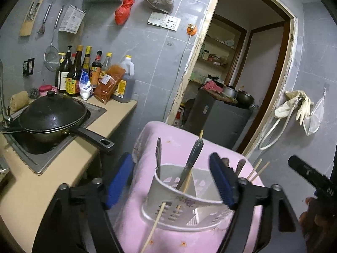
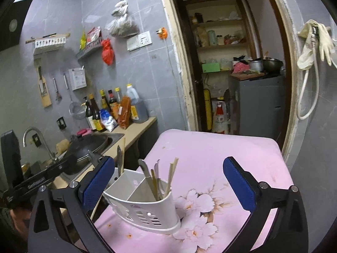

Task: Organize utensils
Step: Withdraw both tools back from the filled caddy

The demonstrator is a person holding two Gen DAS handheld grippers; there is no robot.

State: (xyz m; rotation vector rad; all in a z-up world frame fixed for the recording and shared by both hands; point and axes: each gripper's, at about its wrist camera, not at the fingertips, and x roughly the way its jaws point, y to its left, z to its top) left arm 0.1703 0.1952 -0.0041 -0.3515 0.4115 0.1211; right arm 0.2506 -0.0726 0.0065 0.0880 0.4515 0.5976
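A white slotted utensil holder [image 1: 185, 200] [image 2: 147, 208] stands on a pink flowered table top [image 1: 147, 221] [image 2: 221, 158]. In it stand metal utensil handles [image 1: 158, 158] [image 2: 145, 168] and wooden chopsticks [image 1: 258, 169] [image 2: 171, 172]. One chopstick [image 1: 153, 225] leans against the holder's outside. My left gripper [image 1: 170, 179] is open, its blue pads [image 1: 120, 179] on either side of the holder without pressing it. My right gripper [image 2: 168, 181] is open wide, with the holder low between its fingers, nearer the left pad [image 2: 99, 183]. Neither gripper holds anything.
To the left, a beige counter [image 1: 118, 113] holds a sink with a lidded black wok [image 1: 52, 116] and a row of sauce bottles [image 1: 84, 73]. Behind the table, a doorway opens onto a grey cabinet [image 1: 221, 113] and shelves [image 2: 221, 44]. Gloves [image 2: 311, 42] hang on the right wall.
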